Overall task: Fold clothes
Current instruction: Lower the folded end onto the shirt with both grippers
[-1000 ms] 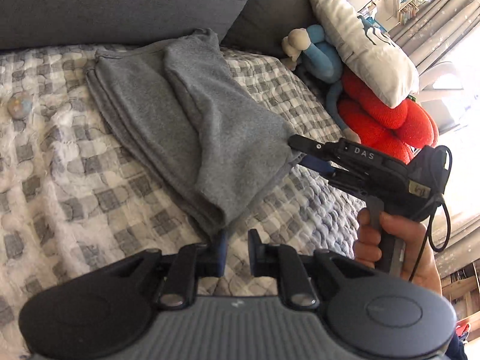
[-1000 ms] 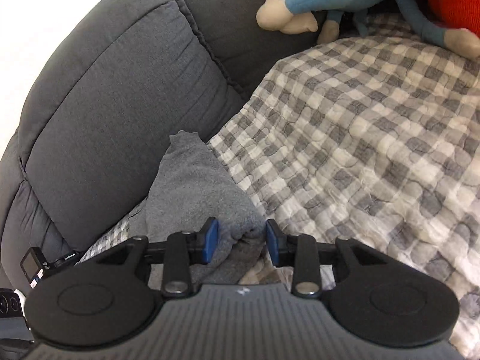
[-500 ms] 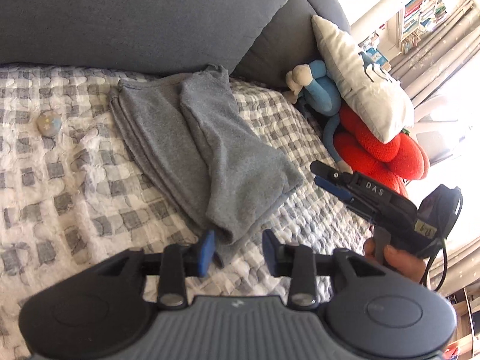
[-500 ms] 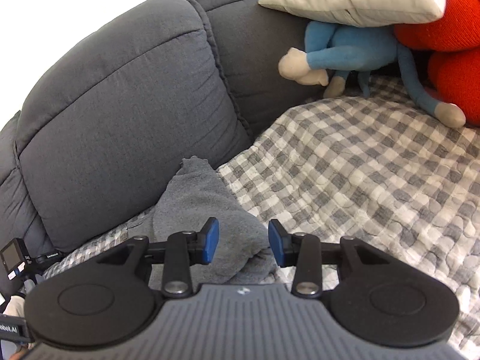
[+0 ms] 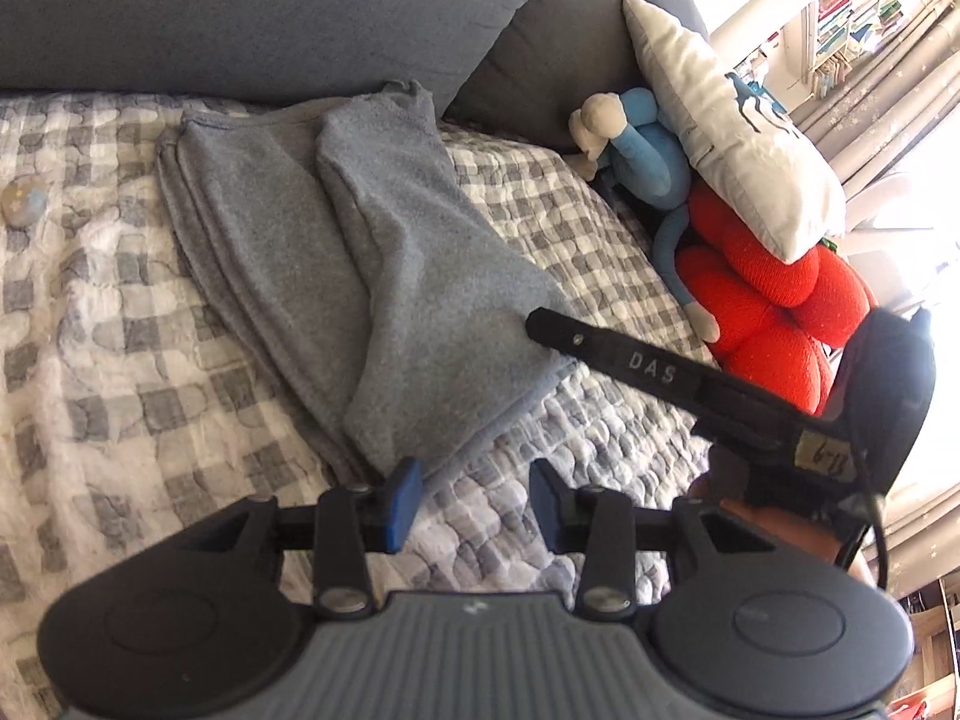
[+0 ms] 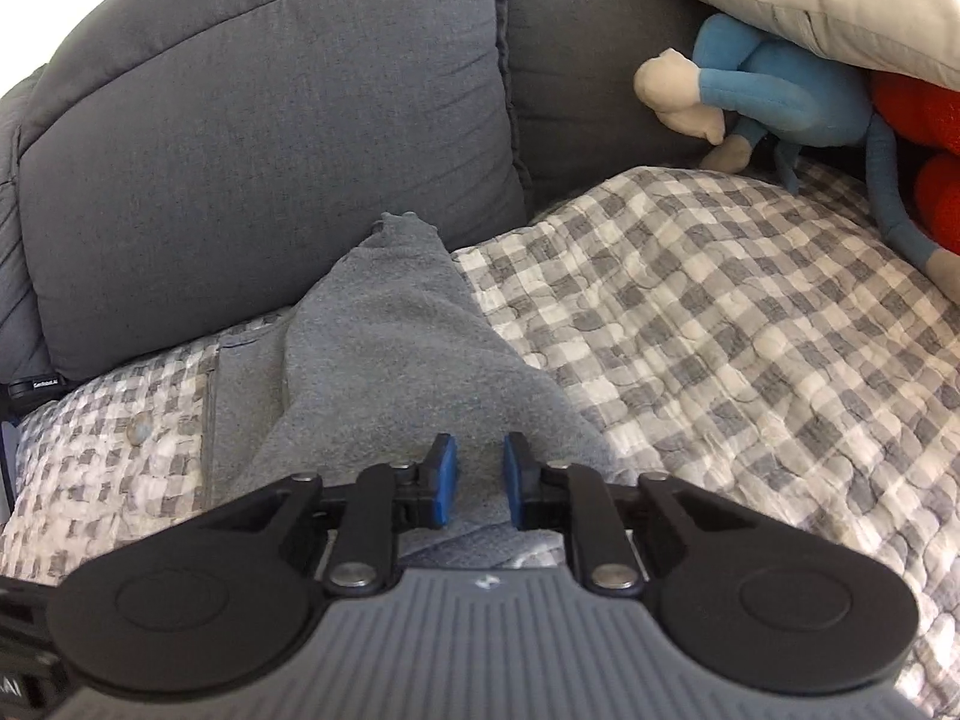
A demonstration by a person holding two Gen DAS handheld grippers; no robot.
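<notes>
A grey garment (image 5: pixel 360 276) lies folded in a long strip on the checked blanket (image 5: pixel 120 360), its far end against the sofa back. My left gripper (image 5: pixel 474 501) is open just short of the garment's near edge, with nothing between its blue pads (image 5: pixel 401 501). My right gripper (image 6: pixel 479 480) hovers over the near right corner of the garment (image 6: pixel 408 372). Its jaws stand a narrow gap apart, with flat fabric showing below them. In the left wrist view the right gripper (image 5: pixel 540 324) reaches over that corner, and the cloth there is not lifted.
Dark grey sofa cushions (image 6: pixel 252 150) back the blanket. A blue soft toy (image 5: pixel 648 144), a red soft toy (image 5: pixel 774 300) and a white pillow (image 5: pixel 732 120) are piled at the right. A small round object (image 5: pixel 24 207) lies on the blanket at the left.
My left gripper let go of the garment's near edge, opened wide and drew back. The right gripper's jaws narrowed while it moved over the garment's corner.
</notes>
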